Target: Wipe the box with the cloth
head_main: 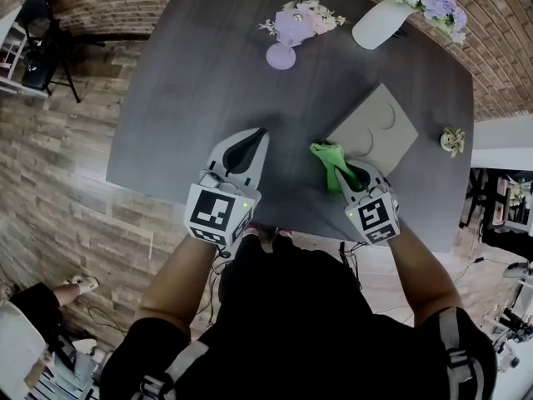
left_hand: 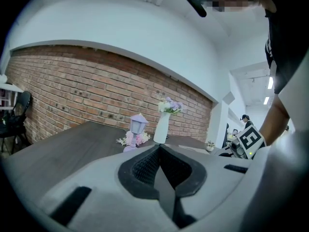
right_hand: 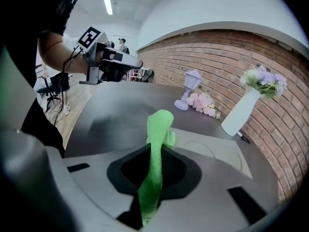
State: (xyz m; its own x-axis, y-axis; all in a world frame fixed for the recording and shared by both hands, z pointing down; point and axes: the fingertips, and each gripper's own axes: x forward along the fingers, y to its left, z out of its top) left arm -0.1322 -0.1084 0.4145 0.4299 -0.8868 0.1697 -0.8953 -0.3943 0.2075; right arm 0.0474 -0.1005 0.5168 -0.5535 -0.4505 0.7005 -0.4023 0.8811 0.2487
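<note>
Right tongs (right_hand: 155, 151) – jaws closed down on the green cloth (head_main: 327, 155), which is pinched as a narrow strip running lengthwise between them; its loose end sticks out past the jaw tips in a rumpled knob. That end sits over the near left corner of the box (head_main: 379, 127), a flat beige square with two round outlines on its top face, lying on the dark tabletop (head_main: 191, 98) turned at an angle to the edge. Whether the cloth is actually touching the box surface cannot be made out from either view. Left tongs (left_hand: 159, 146) – jaws brought fully together, pads meeting along one seam, nothing between them. They hang above bare tabletop to the left of the box and well apart from it, tips pointing away from the person. Both tongs are held side by side near the tabletop's near edge, marker cubes toward the person. Beyond the box, toward the far edge: a white vase (head_main: 379, 23) with pale purple and white flowers, and left of it a small lilac lantern (head_main: 283, 44) with pink blossoms around its base. A small flower sprig (head_main: 452, 140) lies to the box's right.
</note>
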